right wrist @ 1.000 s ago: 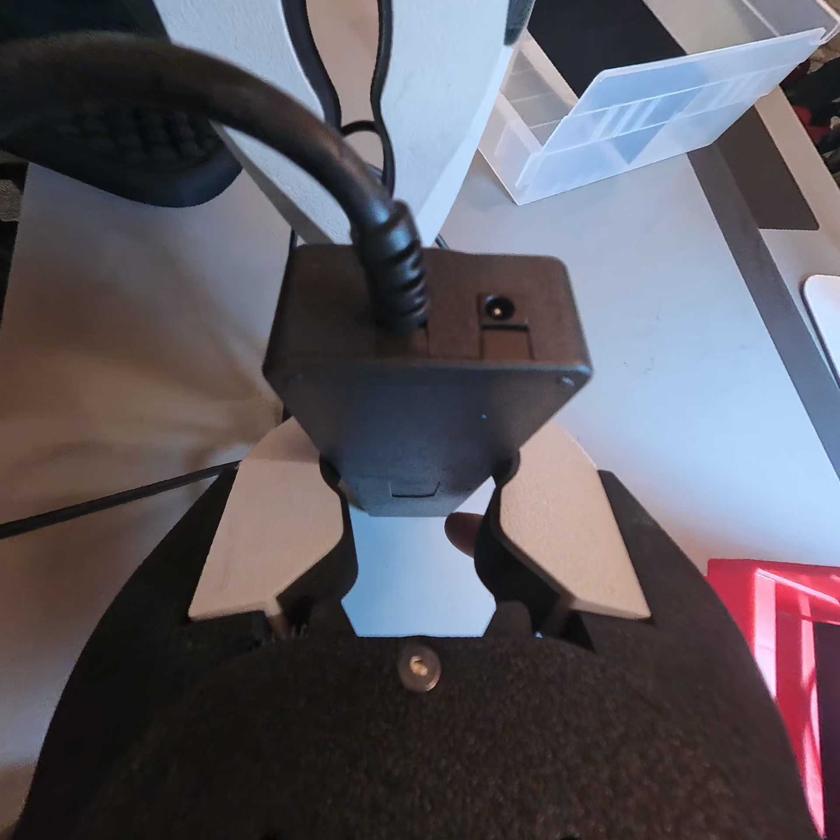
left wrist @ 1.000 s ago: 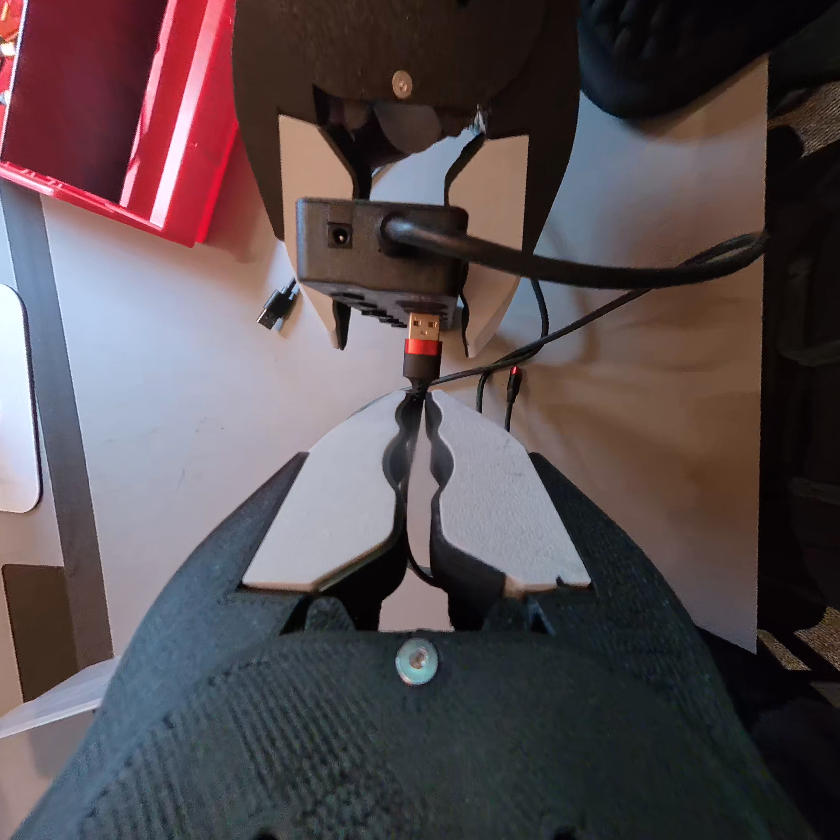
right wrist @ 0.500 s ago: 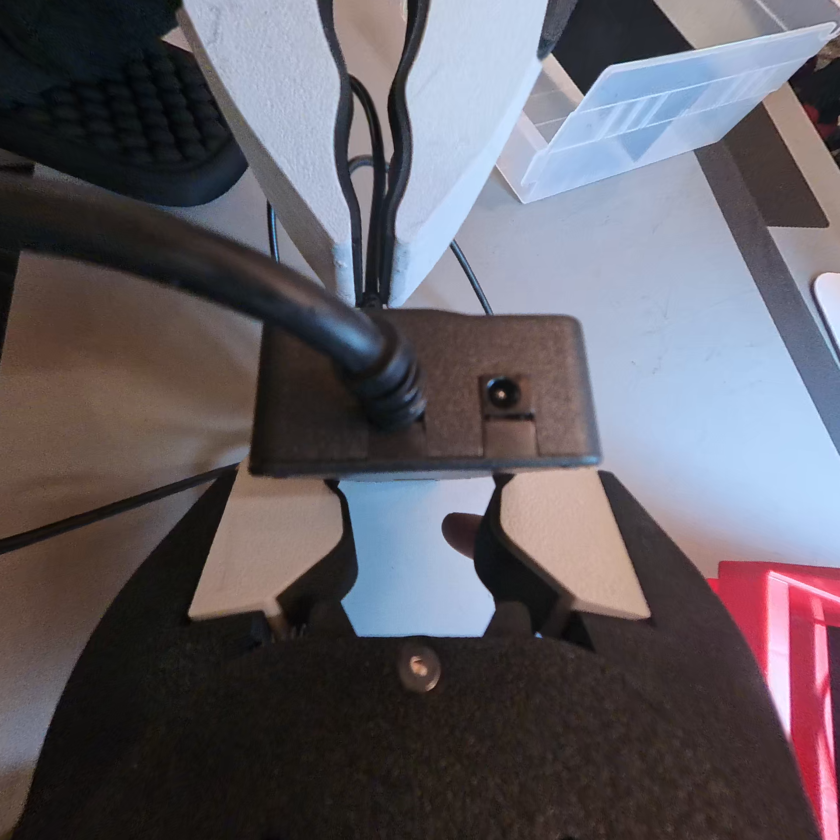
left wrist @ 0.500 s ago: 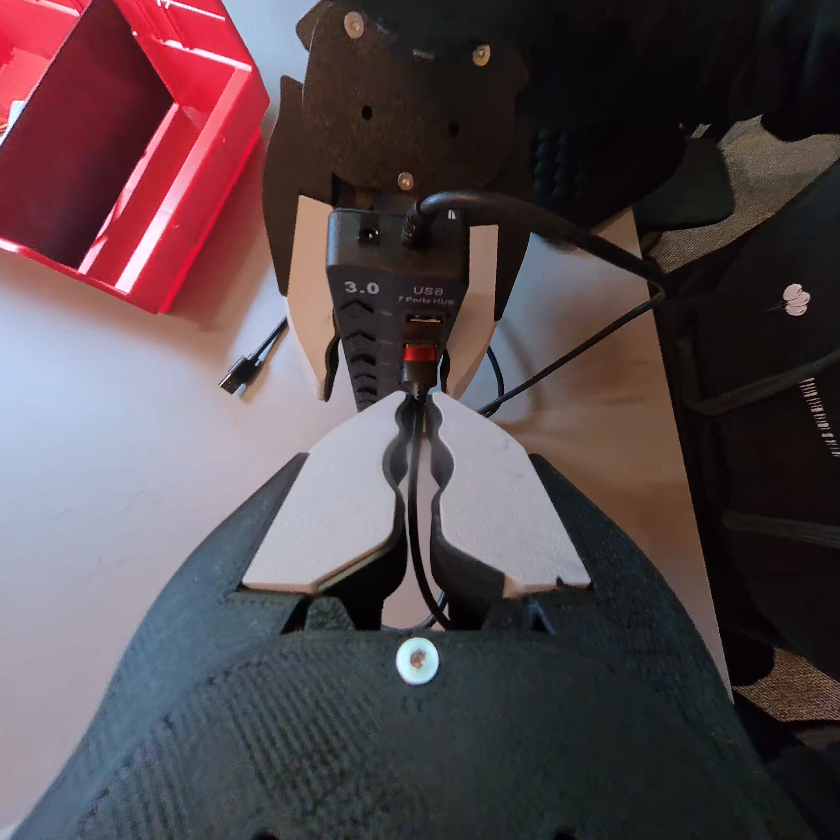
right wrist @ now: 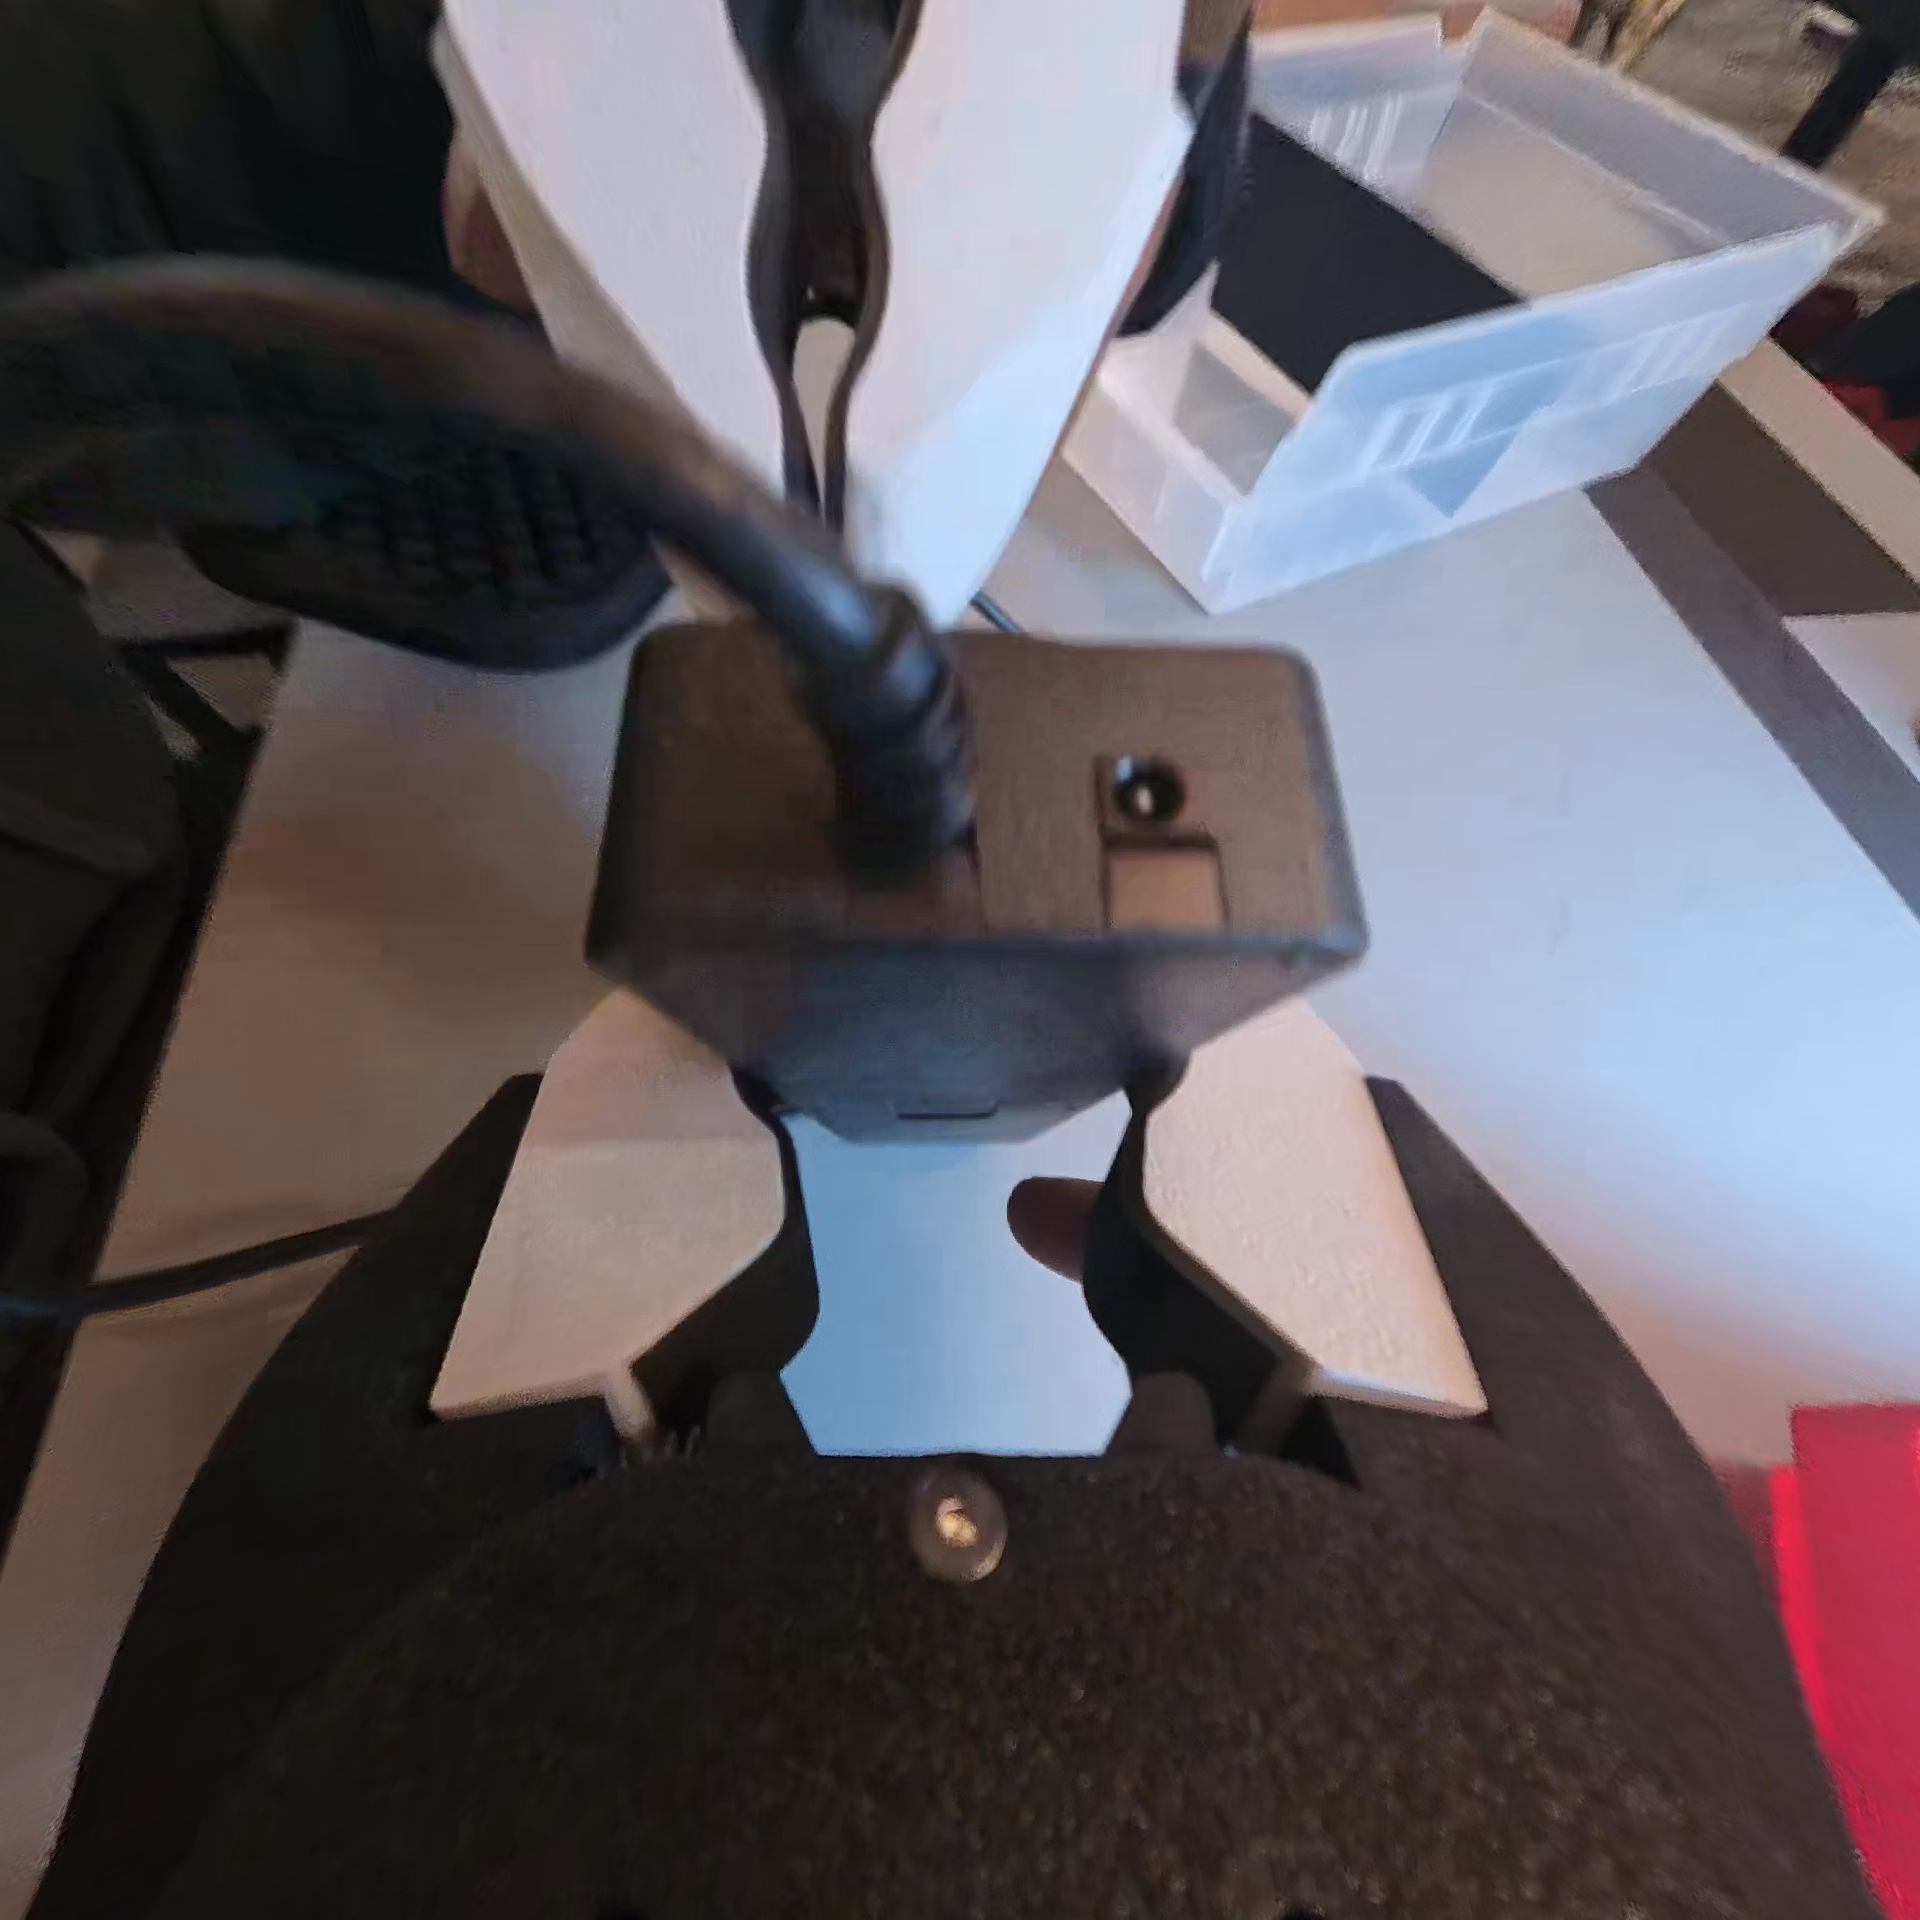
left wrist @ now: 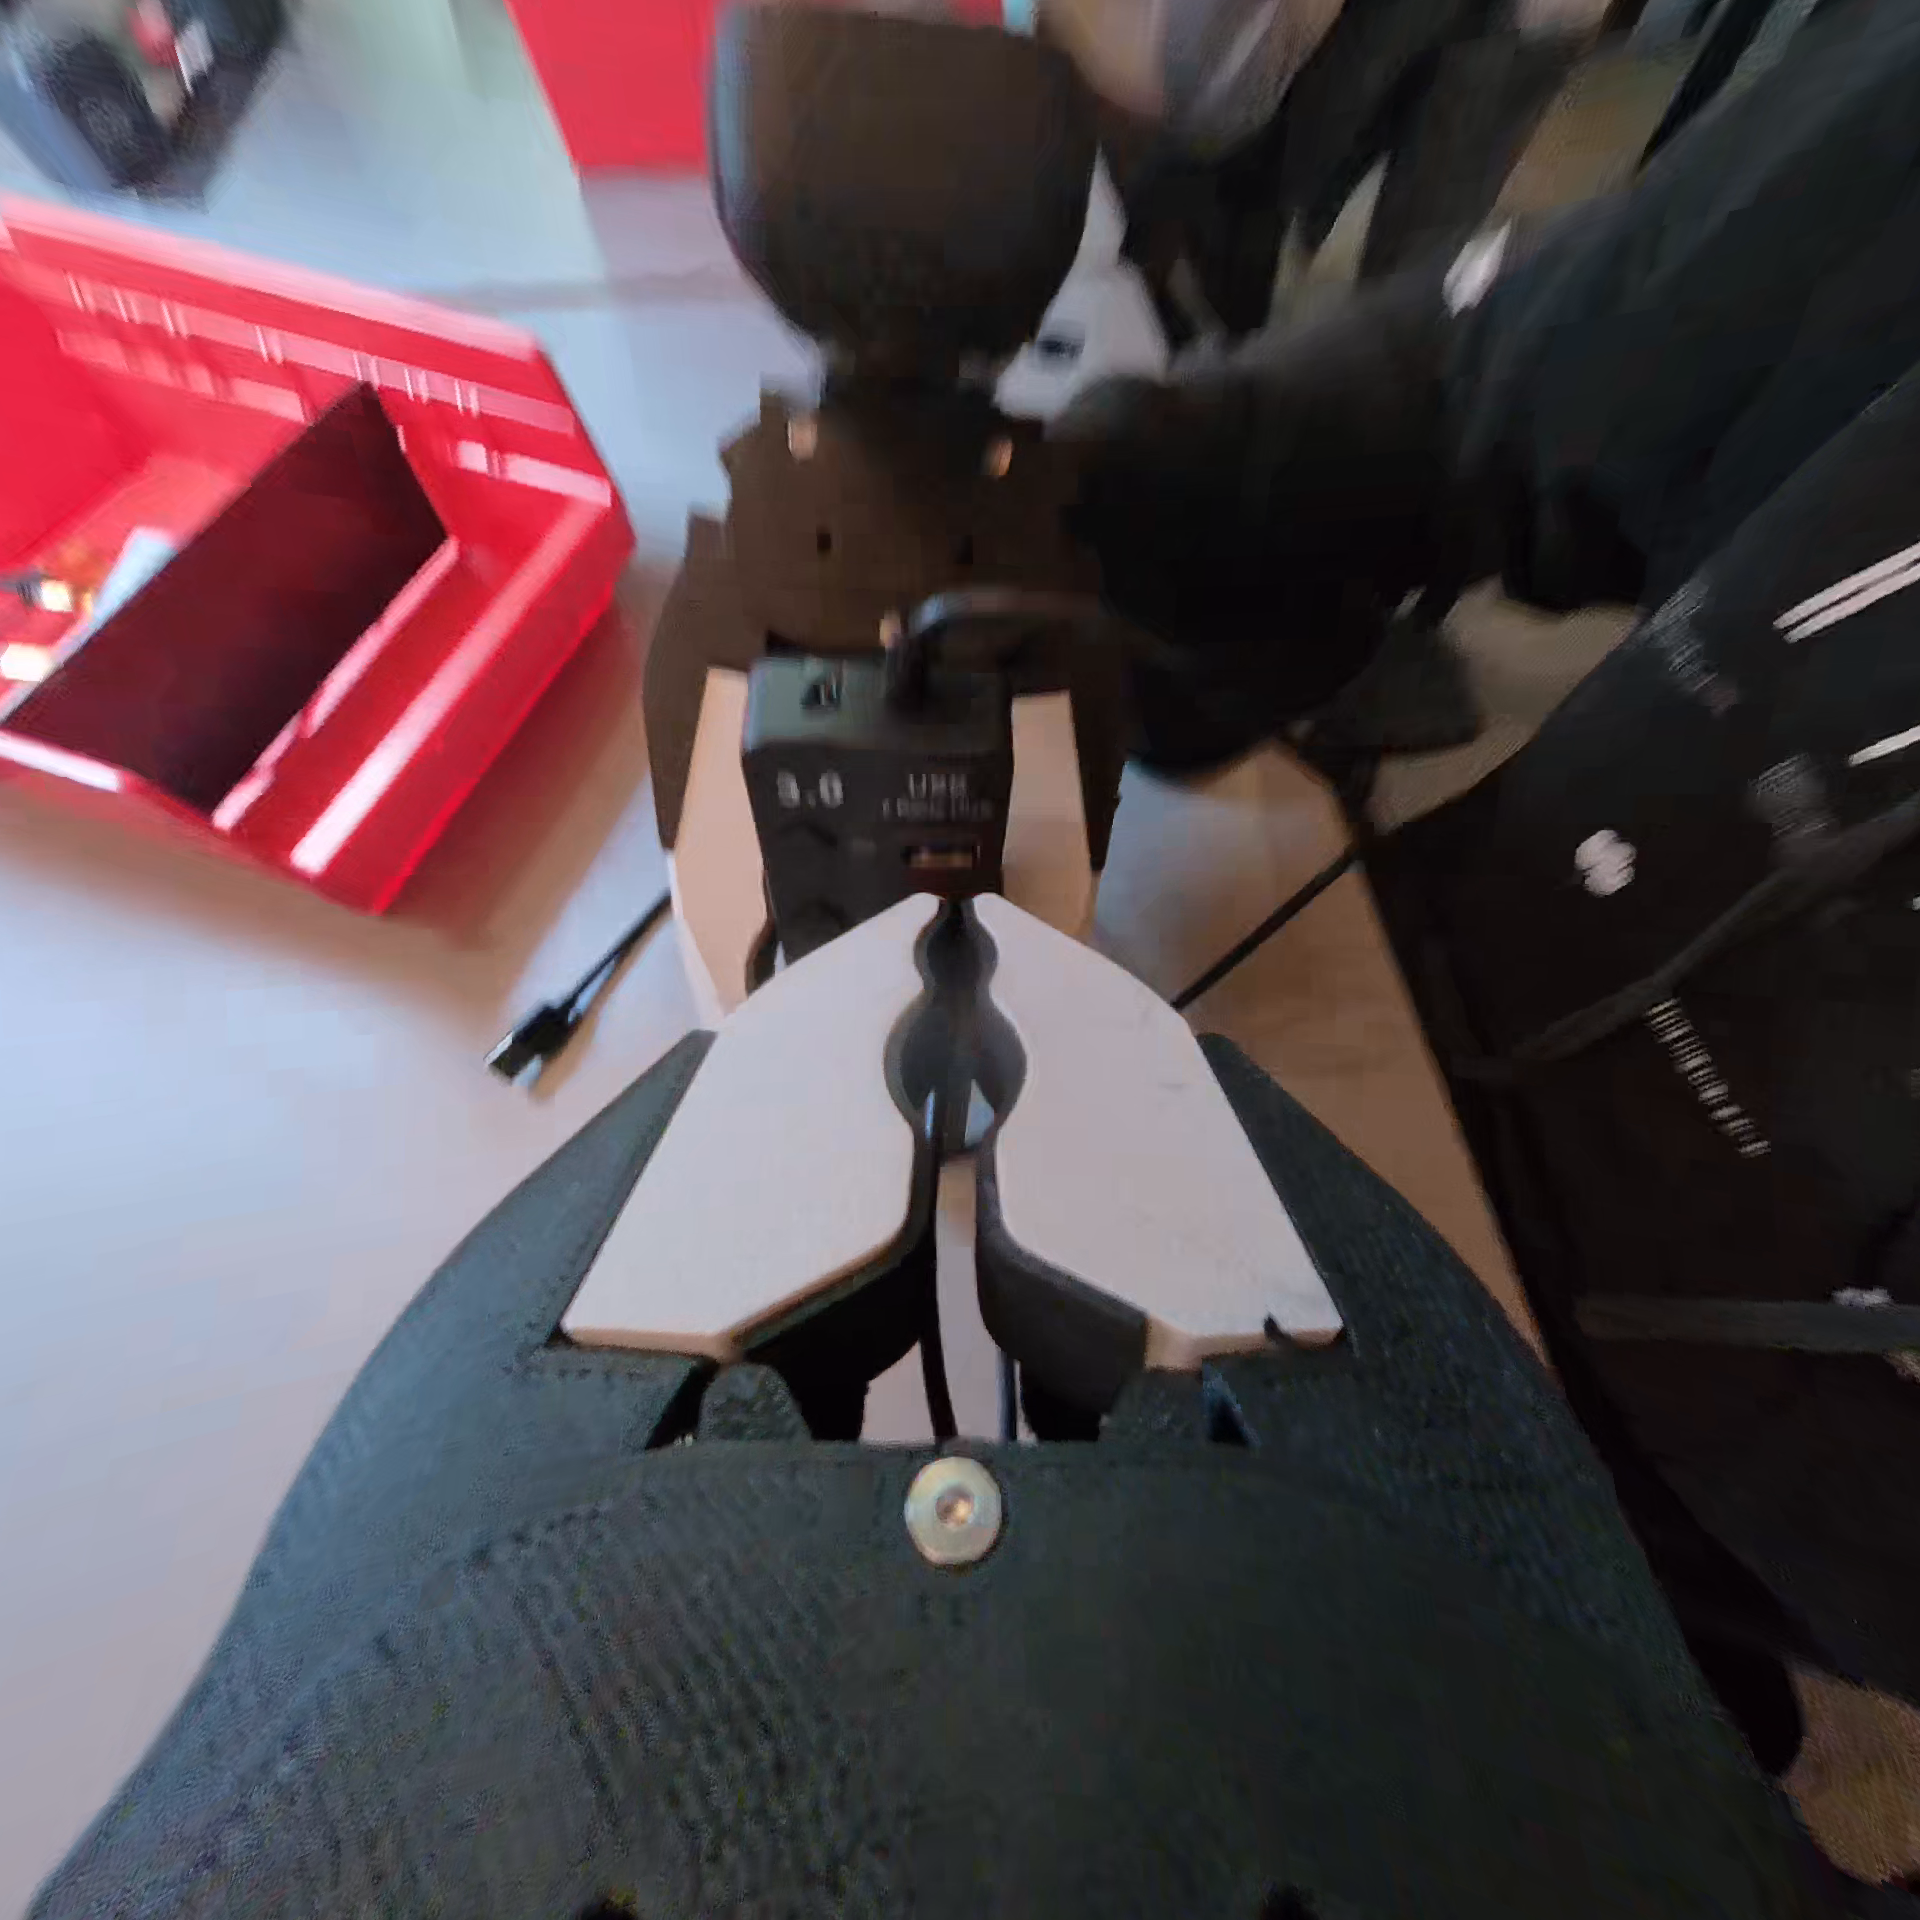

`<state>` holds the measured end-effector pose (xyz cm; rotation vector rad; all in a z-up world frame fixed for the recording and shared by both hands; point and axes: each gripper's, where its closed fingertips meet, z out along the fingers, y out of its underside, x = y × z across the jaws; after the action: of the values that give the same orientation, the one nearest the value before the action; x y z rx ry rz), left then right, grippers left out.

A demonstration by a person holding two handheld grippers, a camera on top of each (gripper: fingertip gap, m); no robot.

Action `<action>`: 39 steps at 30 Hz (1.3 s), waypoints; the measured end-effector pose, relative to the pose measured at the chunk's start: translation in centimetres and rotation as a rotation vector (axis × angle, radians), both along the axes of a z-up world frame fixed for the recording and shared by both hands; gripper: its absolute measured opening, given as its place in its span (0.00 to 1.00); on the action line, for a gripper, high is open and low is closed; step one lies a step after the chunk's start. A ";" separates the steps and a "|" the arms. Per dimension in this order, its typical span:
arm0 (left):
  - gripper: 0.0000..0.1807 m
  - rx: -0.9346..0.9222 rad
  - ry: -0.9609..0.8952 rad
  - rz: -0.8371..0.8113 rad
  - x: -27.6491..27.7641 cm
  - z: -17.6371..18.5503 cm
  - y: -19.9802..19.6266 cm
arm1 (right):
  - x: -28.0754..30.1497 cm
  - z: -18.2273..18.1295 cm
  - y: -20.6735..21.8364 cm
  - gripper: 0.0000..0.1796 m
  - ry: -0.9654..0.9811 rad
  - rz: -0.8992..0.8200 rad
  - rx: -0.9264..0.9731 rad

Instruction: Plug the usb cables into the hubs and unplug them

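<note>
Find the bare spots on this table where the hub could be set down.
Free: the table below the red bin, left of the loose plug; also between hub and clear box. Crowded: the right edge, with cables.

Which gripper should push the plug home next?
Left. The left gripper is shut on the thin cable, its tips right at the hub. The right gripper is shut on the hub, bracing it.

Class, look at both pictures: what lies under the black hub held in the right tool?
Under the hub is the pale table; it hangs above it, gripped by the right tool. A fingertip shows below. The left tool covers its lower ports.
</note>
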<state>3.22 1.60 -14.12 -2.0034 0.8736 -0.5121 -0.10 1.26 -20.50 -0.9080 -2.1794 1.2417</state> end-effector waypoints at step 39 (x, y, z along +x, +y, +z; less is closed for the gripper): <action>0.31 -0.356 -0.503 0.057 -1.0 -7.4 -5.0 | 2.9 6.2 4.5 0.41 0.368 -0.073 0.368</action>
<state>2.20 -3.41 -21.52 -2.0603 0.4318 -1.1427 2.83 5.77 -14.26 -0.5526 -1.9669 0.8516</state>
